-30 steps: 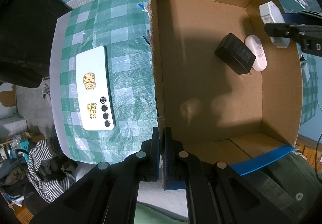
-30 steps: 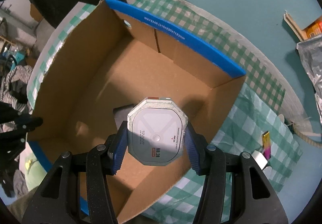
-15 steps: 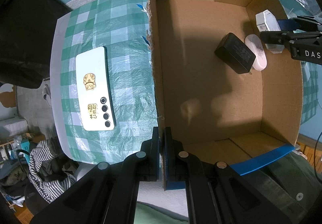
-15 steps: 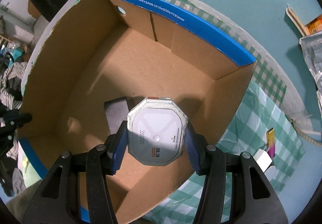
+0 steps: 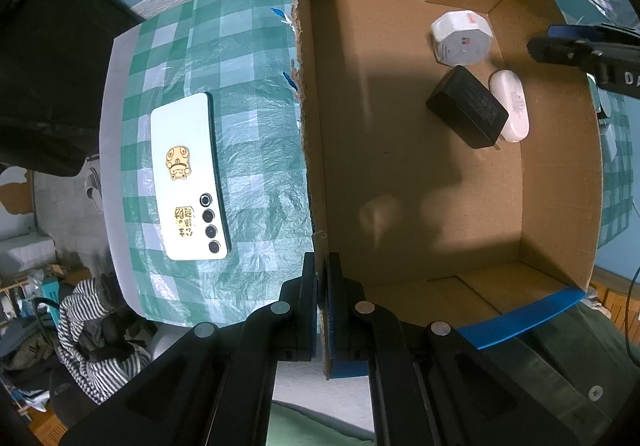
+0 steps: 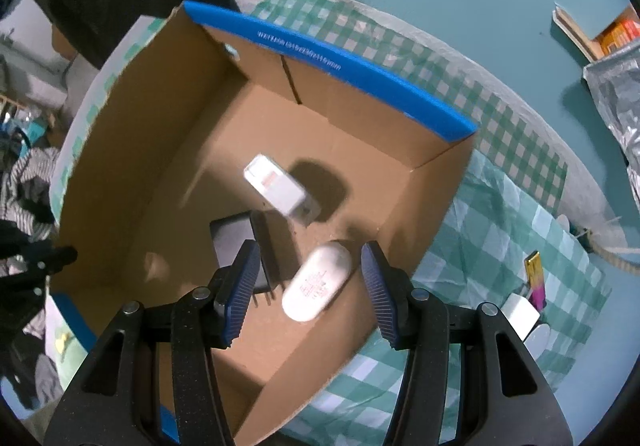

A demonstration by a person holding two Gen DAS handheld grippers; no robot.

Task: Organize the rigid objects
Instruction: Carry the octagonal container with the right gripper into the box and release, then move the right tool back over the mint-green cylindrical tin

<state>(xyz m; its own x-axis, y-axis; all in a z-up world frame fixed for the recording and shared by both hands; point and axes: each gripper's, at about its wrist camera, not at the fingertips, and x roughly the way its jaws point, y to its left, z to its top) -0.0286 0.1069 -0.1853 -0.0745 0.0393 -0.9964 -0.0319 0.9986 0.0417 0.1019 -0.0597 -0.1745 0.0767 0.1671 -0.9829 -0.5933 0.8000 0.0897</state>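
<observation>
A cardboard box (image 5: 560,173) with blue-taped rims stands on the checkered cloth. Inside it are a white octagonal device (image 5: 462,38), a black power adapter (image 5: 468,107) and a white oval case (image 5: 512,105). My left gripper (image 5: 322,266) is shut on the box's left wall (image 5: 308,125). My right gripper (image 6: 308,266) is open and empty above the box (image 6: 160,181); the octagonal device (image 6: 280,189) appears blurred below it, beside the adapter (image 6: 236,242) and oval case (image 6: 316,286). A white phone (image 5: 188,181) lies on the cloth left of the box.
A green-and-white checkered cloth (image 5: 248,65) covers the table. Small items, a white block (image 6: 520,312) and a gold-pink object (image 6: 536,278), lie right of the box. Striped clothing (image 5: 92,330) lies off the table's edge.
My right gripper has opened and let go of the white octagonal device, which now sits in the box's far part. The right gripper has drawn back. My left gripper has not moved.
</observation>
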